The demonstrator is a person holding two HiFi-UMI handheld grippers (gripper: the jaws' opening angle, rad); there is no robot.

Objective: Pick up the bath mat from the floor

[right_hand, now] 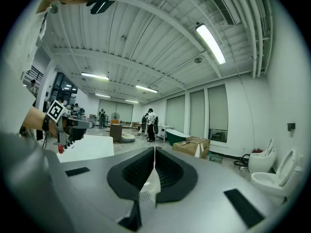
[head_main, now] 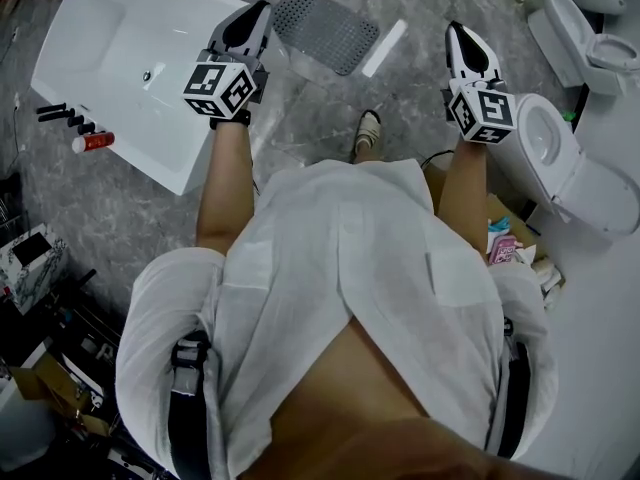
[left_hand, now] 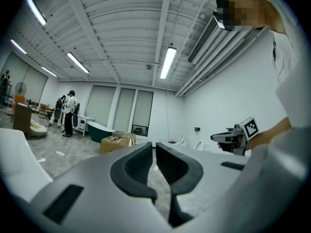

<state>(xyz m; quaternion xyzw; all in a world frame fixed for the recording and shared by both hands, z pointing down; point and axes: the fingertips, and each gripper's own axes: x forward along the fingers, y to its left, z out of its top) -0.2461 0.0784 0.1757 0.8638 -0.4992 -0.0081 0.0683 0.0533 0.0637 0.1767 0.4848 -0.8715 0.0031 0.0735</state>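
Grey and perforated, the bath mat (head_main: pixel 325 26) lies flat on the floor just beyond the far corner of the bathtub (head_main: pixel 100 28). Nothing rests on it and neither tool touches it. Treat the task as being in the approach step: the mat is not yet gripped or lifted.

Check the left gripper (head_main: pixel 260 10). It hangs over the bathtub's far rim, pointing toward the mat, with its jaws closed together and nothing between them. Check the right gripper (head_main: pixel 456 30). It is further from the bathtub than the mat is, on the mat's far side. Its jaw tips also meet, and it holds nothing.

Both grippers appear to be raised well above the floor, so you must lower them before contact is possible.

For the next move, part the jaws of at least one gripper first, because closed jaws cannot take the mat. Bring that gripper down to the mat edge nearest the bathtub. A flat mat offers little to grip, so slide one jaw under the edge, close firmly, then lift.
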